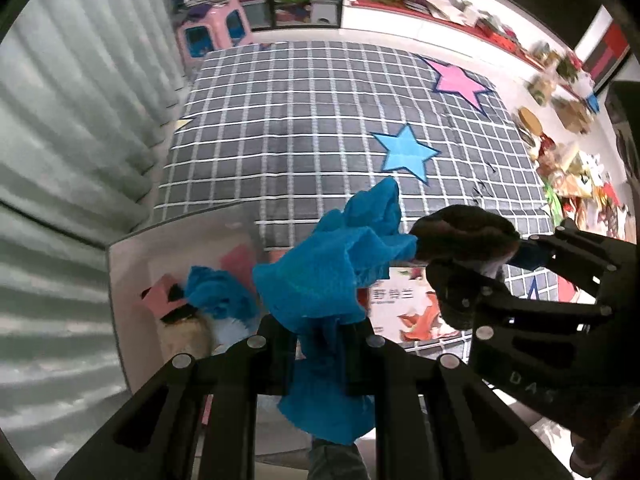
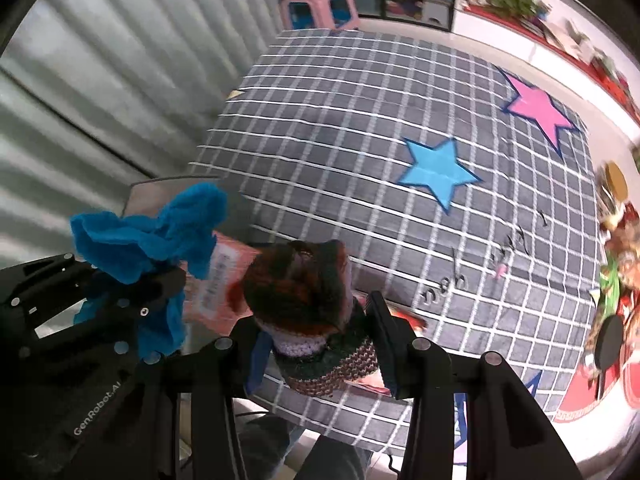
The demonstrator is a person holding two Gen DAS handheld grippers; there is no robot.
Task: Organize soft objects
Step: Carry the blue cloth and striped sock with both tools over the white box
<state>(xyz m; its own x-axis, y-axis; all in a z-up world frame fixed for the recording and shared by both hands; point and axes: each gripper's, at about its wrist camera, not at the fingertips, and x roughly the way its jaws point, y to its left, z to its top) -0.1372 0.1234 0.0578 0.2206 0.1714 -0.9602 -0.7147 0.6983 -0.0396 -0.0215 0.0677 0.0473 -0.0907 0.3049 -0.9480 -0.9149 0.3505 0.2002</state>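
Blue cloth [image 1: 320, 280] between left gripper [image 1: 316, 344] fingers [image 1: 272, 332]

Fuzzy blue cloth [image 1: 320, 276]; knitted hat [image 2: 308, 312] — matt black grippers.

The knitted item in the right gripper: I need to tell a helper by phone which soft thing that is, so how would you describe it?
Start from the grey checked mat with the stars. Above its near edge, the right gripper is shut on a rolled knitted piece, dark brown and rust on top, with a pale lilac band and a zigzag cuff. The cloth beside it in the left gripper is plain blue cloth.
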